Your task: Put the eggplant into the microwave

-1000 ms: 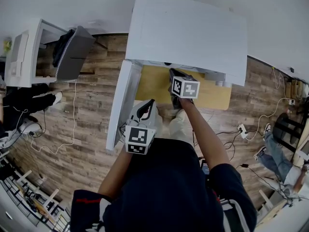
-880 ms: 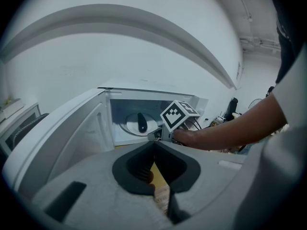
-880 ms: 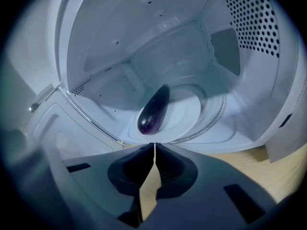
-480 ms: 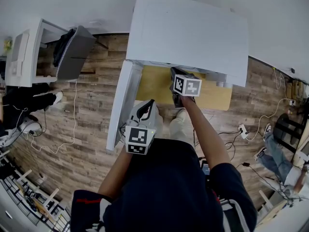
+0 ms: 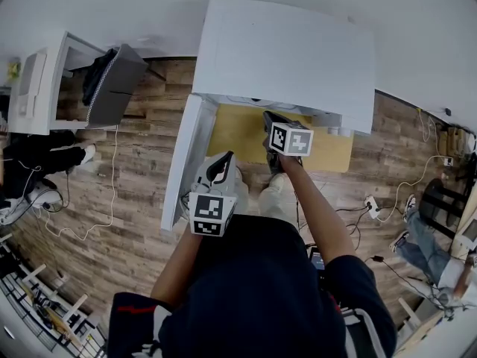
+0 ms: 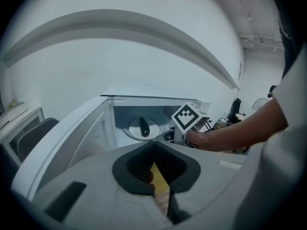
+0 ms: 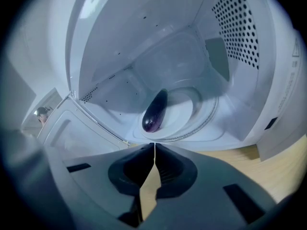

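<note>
The dark purple eggplant (image 7: 154, 111) lies on the round glass plate (image 7: 201, 109) inside the open white microwave (image 5: 283, 51). My right gripper (image 7: 154, 145) hovers just outside the opening, over the wooden tabletop, shut and empty, a short gap in front of the eggplant. In the head view the right gripper (image 5: 268, 118) points into the cavity, whose inside is hidden there. My left gripper (image 6: 153, 143) is held back near my body, shut with nothing in it. From there I see the eggplant (image 6: 144, 126) and the right gripper's marker cube (image 6: 188, 117).
The microwave door (image 5: 182, 162) is swung open to the left, close to my left gripper (image 5: 222, 162). The wooden table (image 5: 238, 129) shows under the microwave's front. Cables and a power strip (image 5: 370, 202) lie on the plank floor at right. A white cabinet (image 5: 45, 80) stands far left.
Almost nothing: the right gripper has shifted very slightly to the right in front of the opening. The left gripper has stayed where it was.
</note>
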